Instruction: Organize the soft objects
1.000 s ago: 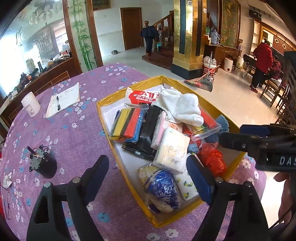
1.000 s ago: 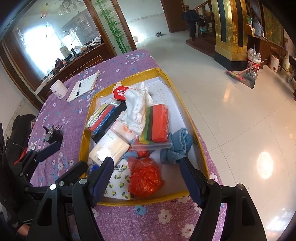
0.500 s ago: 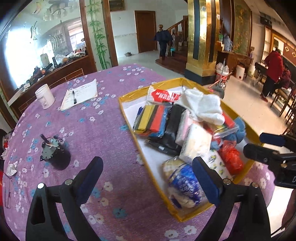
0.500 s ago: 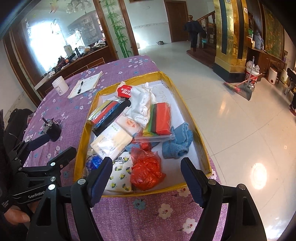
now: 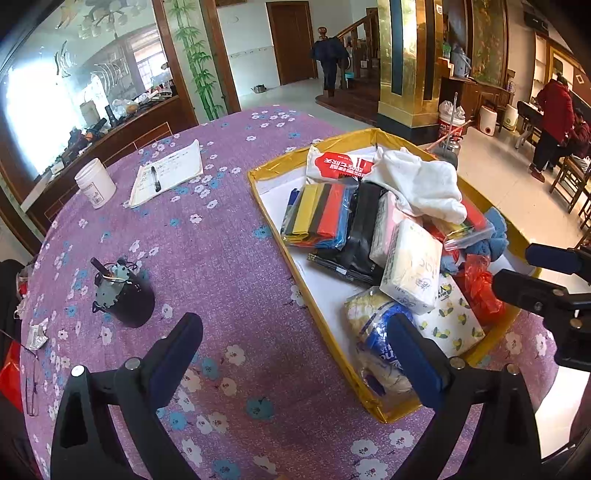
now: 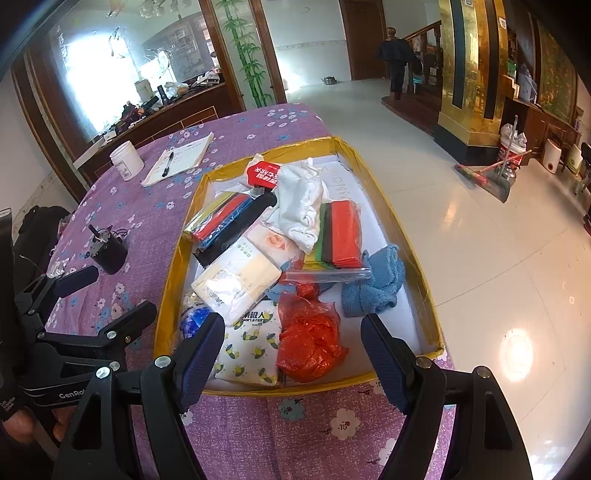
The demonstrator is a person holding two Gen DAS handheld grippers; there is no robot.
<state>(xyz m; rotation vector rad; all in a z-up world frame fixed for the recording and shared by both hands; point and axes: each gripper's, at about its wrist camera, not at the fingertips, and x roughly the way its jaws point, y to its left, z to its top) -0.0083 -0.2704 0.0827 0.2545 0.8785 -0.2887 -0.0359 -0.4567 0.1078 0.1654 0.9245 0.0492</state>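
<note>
Soft stuff sits piled in the yellow box (image 6: pixel 391 214); red bag (image 6: pixel 312 341) lies dead ahead of the right gripper (image 6: pixel 293 356), nearer than the left gripper (image 5: pixel 295 354). Both gape wide, empty.

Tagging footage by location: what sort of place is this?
Probably a large home's hall or dining area: a round table with a purple floral cloth, a polished tile floor, a wooden staircase and a broom by a gold pillar.
</note>
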